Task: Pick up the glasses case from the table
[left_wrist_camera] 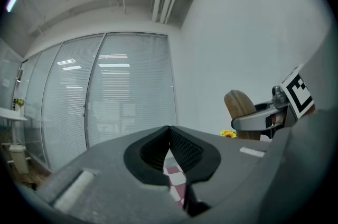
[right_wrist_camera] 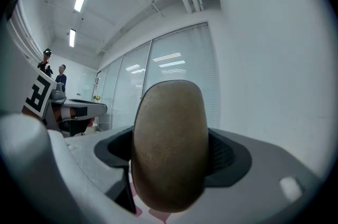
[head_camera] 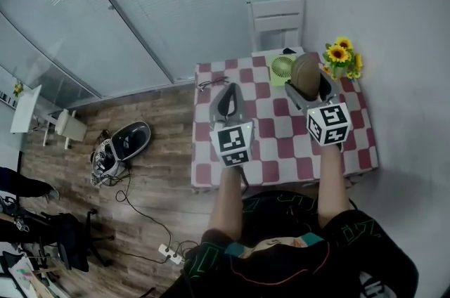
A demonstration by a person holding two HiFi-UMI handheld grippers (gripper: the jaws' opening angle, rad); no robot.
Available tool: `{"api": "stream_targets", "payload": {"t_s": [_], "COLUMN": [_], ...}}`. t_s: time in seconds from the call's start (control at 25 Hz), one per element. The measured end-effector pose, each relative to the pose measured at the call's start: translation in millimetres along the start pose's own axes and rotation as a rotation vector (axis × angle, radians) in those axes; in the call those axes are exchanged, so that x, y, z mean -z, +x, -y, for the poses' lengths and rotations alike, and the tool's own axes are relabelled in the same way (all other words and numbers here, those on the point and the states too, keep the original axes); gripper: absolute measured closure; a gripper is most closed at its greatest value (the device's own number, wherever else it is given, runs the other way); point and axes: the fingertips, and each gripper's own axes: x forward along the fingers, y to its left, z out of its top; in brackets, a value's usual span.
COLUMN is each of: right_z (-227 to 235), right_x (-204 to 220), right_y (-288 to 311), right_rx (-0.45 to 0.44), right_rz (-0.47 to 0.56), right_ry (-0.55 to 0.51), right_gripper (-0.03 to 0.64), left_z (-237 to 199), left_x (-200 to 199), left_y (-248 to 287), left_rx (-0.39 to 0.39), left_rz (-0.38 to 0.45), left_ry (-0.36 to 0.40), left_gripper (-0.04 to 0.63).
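Note:
The glasses case point(head_camera: 306, 73) is a brown oval shell, standing on end between the jaws of my right gripper point(head_camera: 308, 83), which is shut on it above the far right part of the checkered table point(head_camera: 281, 138). In the right gripper view the glasses case point(right_wrist_camera: 169, 149) fills the gap between the dark pads point(right_wrist_camera: 224, 157). The left gripper view shows the glasses case point(left_wrist_camera: 240, 104) raised against the white wall, held by the right gripper point(left_wrist_camera: 259, 120). My left gripper point(head_camera: 227, 94) hovers over the table's left side, shut with nothing in it; its pads point(left_wrist_camera: 182, 146) meet at the tips.
A small green fan point(head_camera: 282, 67) and a vase of sunflowers point(head_camera: 342, 57) stand at the table's far edge, close behind the case. A dark thin object point(head_camera: 209, 84) lies at the far left corner. A white chair point(head_camera: 276, 22) stands behind the table. Bags and cables point(head_camera: 119, 149) lie on the wooden floor at left.

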Motion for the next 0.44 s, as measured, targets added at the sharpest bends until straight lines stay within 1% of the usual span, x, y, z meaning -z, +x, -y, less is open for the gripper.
{"api": "stream_targets", "payload": {"t_s": [0.16,0.44], "right_z": [1.8,4.7], "right_x": [-3.6,-7.3], "right_y": [-3.4,-11.8], "right_rx": [0.007,-0.006], "right_rz": [0.009,0.03], "right_ry": [-0.014,-0.023], "right_gripper": [0.221,0.221], "left_z": [11.4,24.5], "left_x": [2.6,2.4], "left_y": [-2.5,-2.5], "left_rx": [0.032,0.065], "left_rz": [-0.003,0.001], "left_ry": [-0.022,-0.009], "left_gripper": [0.586,0.586]}}
